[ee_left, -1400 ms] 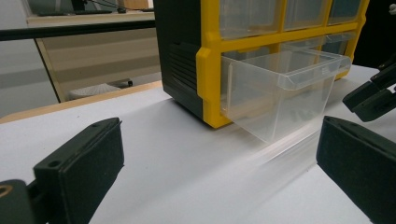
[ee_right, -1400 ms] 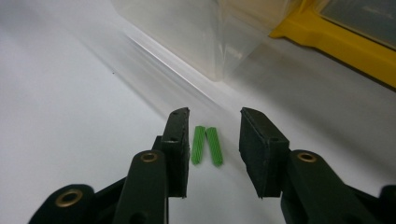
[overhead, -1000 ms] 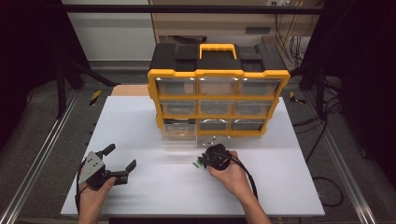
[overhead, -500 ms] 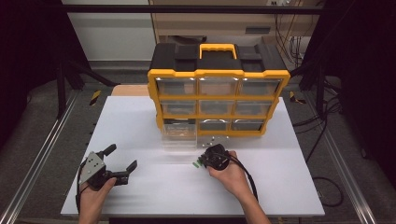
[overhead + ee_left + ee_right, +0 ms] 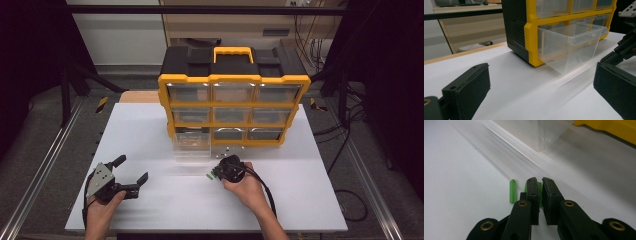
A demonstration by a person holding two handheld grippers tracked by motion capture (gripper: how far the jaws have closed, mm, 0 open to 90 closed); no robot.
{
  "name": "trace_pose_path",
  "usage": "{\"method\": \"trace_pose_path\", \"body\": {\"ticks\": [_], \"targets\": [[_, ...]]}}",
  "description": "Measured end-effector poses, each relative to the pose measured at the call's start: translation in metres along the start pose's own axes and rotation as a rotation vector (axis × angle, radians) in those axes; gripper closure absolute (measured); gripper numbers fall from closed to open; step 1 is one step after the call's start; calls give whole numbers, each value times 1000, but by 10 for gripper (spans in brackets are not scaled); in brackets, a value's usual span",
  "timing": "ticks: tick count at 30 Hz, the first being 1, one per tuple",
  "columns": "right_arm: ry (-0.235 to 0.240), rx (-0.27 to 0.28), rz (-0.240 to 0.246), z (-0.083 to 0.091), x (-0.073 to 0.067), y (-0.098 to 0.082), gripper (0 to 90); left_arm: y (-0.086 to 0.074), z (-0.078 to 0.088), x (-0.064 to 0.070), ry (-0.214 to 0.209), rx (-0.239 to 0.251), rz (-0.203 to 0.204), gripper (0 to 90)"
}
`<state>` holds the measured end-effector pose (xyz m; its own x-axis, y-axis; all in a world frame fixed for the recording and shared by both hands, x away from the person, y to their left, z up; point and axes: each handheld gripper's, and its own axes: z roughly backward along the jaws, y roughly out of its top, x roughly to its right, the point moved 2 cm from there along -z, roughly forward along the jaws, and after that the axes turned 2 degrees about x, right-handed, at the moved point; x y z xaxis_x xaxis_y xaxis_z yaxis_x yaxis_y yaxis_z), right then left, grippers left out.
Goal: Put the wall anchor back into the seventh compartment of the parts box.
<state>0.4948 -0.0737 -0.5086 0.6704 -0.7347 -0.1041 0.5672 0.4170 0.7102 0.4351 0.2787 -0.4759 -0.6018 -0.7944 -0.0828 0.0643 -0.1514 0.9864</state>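
Organizer: a yellow-and-black drawer cabinet (image 5: 234, 95) stands at the desk's far middle, black top, yellow handle.
Desk: white (image 5: 150, 130), resting on a metal frame.
Small bits: specks (image 5: 227, 148) lie just before the cabinet.

Right gripper (image 5: 540, 182) sits on the white table (image 5: 150, 130); one small green plastic wall plug (image 5: 512, 191) lies just left of it, clear plastic drawer (image 5: 536, 132) ahead, sticking out of the yellow-and-black organiser cabinet (image 5: 233, 95).

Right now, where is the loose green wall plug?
In the right gripper view the green wall plug lies on the white table, just left of the right gripper, near the pulled-out clear drawer.
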Motion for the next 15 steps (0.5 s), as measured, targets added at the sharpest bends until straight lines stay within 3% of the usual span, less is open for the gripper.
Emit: {"method": "trace_pose_path", "body": {"ticks": [10, 15], "targets": [[-2, 33, 7, 0, 1, -2, 847, 0, -1, -1, -1, 1, 2, 5], [0, 93, -21, 10, 4, -1, 847, 0, -1, -2, 0, 3, 5, 5]]}}
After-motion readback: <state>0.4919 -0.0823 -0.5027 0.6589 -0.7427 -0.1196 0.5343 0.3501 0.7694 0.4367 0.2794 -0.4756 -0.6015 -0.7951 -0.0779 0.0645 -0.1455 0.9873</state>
